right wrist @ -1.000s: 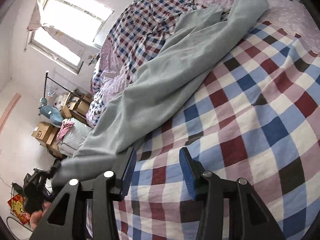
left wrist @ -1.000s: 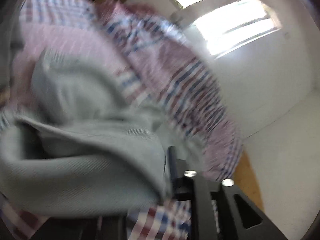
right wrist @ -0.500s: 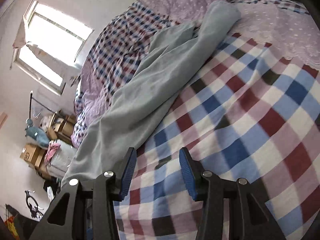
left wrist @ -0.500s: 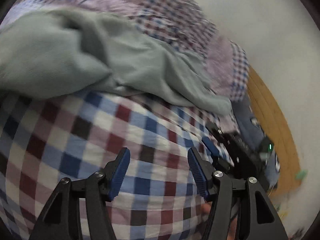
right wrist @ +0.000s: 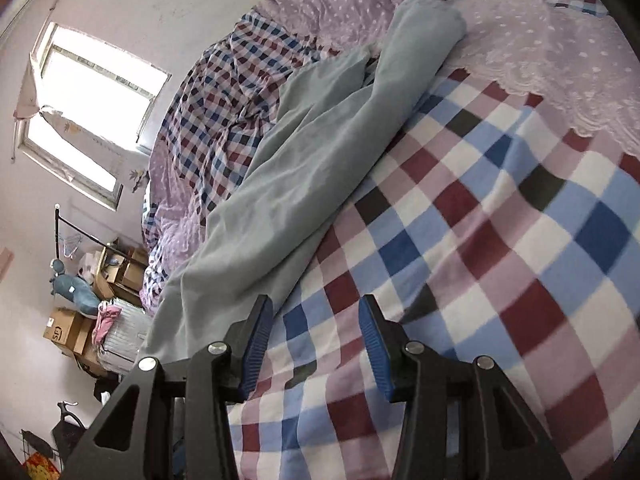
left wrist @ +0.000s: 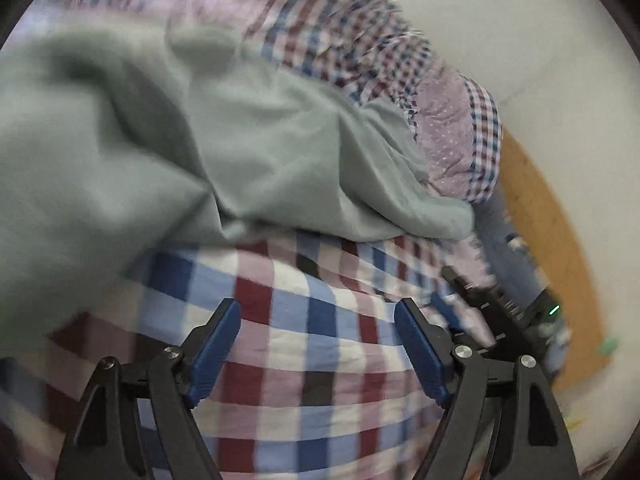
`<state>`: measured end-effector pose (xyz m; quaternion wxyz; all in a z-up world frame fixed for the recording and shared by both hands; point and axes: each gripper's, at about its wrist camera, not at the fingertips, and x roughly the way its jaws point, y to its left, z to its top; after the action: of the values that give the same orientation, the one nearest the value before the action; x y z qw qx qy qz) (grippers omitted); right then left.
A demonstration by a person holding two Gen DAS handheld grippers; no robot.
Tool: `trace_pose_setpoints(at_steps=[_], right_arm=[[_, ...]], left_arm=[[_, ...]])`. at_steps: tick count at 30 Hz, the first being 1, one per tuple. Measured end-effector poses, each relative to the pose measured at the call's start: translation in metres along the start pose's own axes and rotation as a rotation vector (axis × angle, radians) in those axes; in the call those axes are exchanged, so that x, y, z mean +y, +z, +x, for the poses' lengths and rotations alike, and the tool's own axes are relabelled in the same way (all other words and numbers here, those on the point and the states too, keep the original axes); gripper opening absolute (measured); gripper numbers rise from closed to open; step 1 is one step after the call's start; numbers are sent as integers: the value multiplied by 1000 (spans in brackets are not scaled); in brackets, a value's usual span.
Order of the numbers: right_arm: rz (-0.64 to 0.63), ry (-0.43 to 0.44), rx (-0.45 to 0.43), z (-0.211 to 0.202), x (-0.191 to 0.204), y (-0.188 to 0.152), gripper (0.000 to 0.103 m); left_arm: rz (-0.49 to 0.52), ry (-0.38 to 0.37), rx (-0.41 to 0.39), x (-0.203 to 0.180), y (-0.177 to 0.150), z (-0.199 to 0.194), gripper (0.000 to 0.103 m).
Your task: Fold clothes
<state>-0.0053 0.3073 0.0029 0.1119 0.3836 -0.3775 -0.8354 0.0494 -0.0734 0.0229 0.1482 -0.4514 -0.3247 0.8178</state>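
Observation:
A grey-green garment (left wrist: 224, 140) lies rumpled on a bed covered by a checked blanket (left wrist: 320, 340). In the right wrist view the garment (right wrist: 304, 168) stretches in a long band from the pillow end down to the bed's left edge. My left gripper (left wrist: 318, 316) is open and empty, hovering over the blanket just short of the garment's near edge. My right gripper (right wrist: 316, 312) is open and empty, over the blanket with its left finger beside the garment's lower edge. The right gripper also shows in the left wrist view (left wrist: 492, 304), at the right.
A crumpled small-check quilt with a lilac dotted part (right wrist: 224, 120) lies beyond the garment. A window (right wrist: 88, 112) lights the far wall. Cardboard boxes and clutter (right wrist: 80, 312) stand on the floor left of the bed. A wooden floor strip (left wrist: 552, 240) shows at the right.
My left gripper let go of the garment, which dropped onto the bed, and swung down over the blanket. My right gripper moved closer along the garment's edge.

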Motion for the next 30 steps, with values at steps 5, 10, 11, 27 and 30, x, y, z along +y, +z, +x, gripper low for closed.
trace_pose_setpoints(at_steps=[5, 10, 11, 27, 30], right_arm=[[-16, 24, 30, 7, 9, -7, 49], [-62, 41, 51, 8, 21, -12, 49], [-73, 43, 54, 8, 24, -13, 49], [-198, 52, 84, -11, 31, -13, 49], [-178, 50, 81, -16, 24, -8, 49]], left_arm=[[-146, -22, -48, 17, 13, 8, 83], [-130, 73, -102, 17, 27, 18, 83], [-137, 83, -106, 18, 30, 20, 83], [-99, 203, -198, 24, 68, 51, 42], [-112, 159, -197, 22, 70, 45, 24]])
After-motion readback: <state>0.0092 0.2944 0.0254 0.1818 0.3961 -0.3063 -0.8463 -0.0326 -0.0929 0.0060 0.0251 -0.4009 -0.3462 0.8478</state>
